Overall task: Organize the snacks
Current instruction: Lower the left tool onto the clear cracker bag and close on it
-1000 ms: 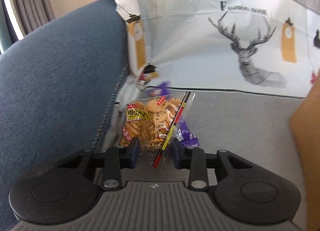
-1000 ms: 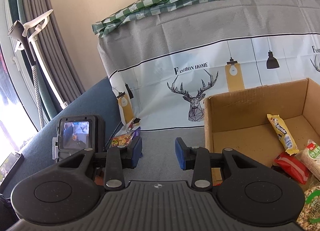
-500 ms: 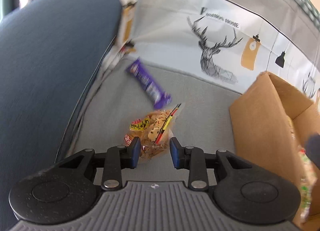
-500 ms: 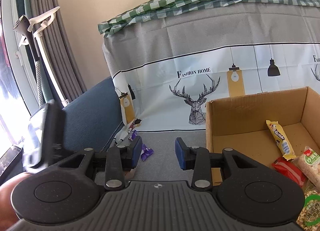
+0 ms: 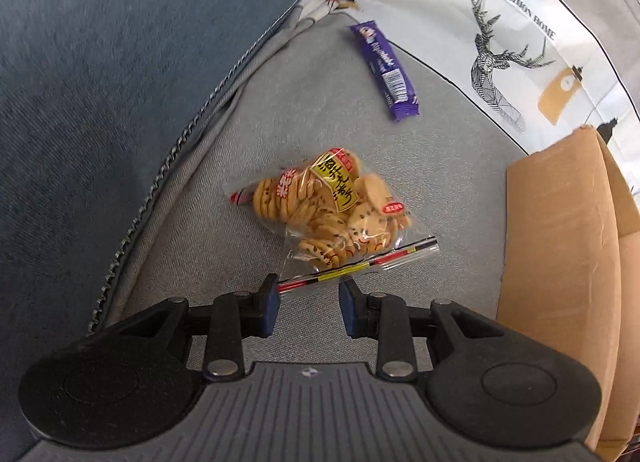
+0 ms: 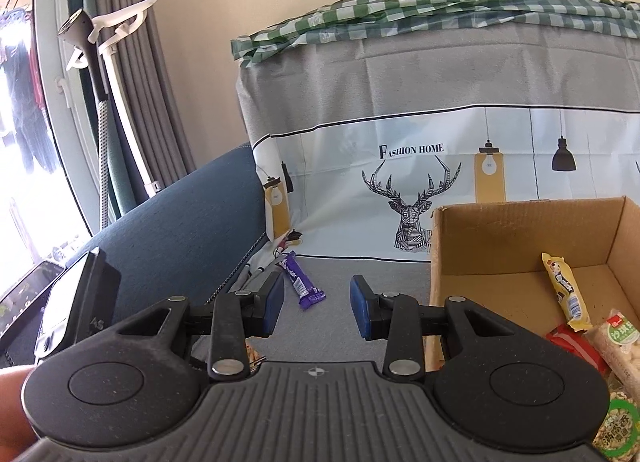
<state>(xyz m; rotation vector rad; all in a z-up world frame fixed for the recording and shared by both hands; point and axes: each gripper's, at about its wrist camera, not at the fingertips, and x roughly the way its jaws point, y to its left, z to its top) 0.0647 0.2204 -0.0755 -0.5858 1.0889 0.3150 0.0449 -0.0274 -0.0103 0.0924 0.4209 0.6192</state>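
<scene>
My left gripper (image 5: 308, 290) hovers part-open over the cookie bag (image 5: 328, 210) on the cushion (image 5: 452, 166), seemingly gripping nothing, right gripper (image 6: 316, 304) empty; next I must pinch it and carry it to the box (image 5: 560, 246).

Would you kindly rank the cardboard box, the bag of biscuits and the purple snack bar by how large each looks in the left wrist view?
1. Cardboard box: largest, though cut off at the frame edge.
2. Bag of biscuits.
3. Purple snack bar: smallest; it lies farther from the camera, so its true size against the bag is unsure.
</scene>
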